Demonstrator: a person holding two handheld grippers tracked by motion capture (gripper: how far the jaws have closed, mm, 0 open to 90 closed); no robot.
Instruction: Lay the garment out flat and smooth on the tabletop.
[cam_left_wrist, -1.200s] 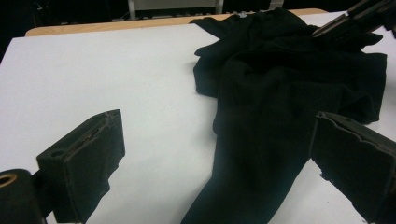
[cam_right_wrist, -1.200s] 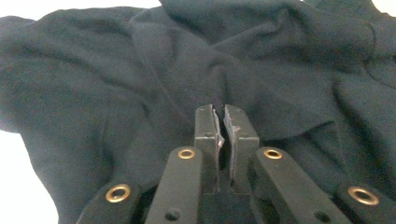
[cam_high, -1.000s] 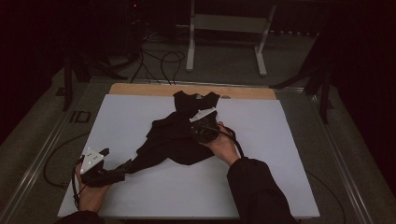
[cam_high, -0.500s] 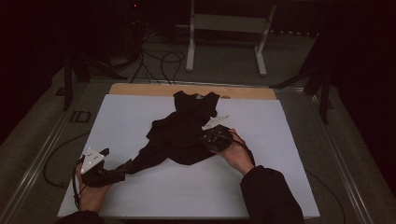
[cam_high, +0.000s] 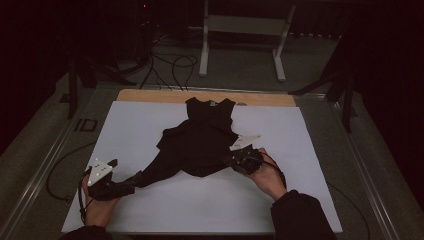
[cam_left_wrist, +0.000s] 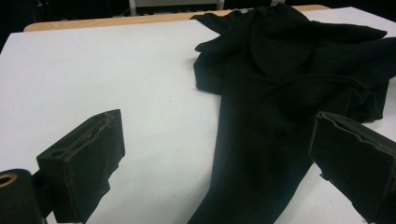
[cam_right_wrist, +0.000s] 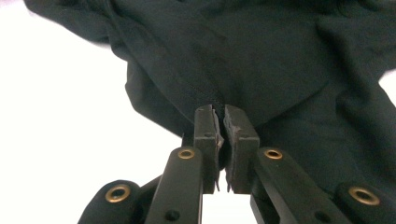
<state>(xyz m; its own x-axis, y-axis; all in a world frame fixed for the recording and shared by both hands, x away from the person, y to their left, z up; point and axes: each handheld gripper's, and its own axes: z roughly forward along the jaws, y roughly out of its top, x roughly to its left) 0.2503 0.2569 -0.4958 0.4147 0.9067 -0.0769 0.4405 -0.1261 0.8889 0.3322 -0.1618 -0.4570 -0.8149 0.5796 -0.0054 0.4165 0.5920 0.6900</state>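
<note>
- A white sheet (cam_high: 150, 125) covers the table, a wooden strip (cam_high: 150, 95) bare along its far edge.
- A black garment (cam_high: 200, 142) lies crumpled mid-sheet.
- The right gripper (cam_high: 239, 159) pinches the garment's near hem.
- The left gripper (cam_high: 125, 185) gapes wide, cloth lying between its jaws.
- Beyond: grey floor, cables (cam_high: 172, 62), a metal stand (cam_high: 242, 25), dark room.

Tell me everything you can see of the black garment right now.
The black garment is a soft, matte, sleeveless top, crumpled and partly spread on the white table, neckline toward the far edge. One strip trails toward the left gripper, whose open jaws straddle it in the left gripper view. The right gripper is shut on its hem edge at the near right.
</note>
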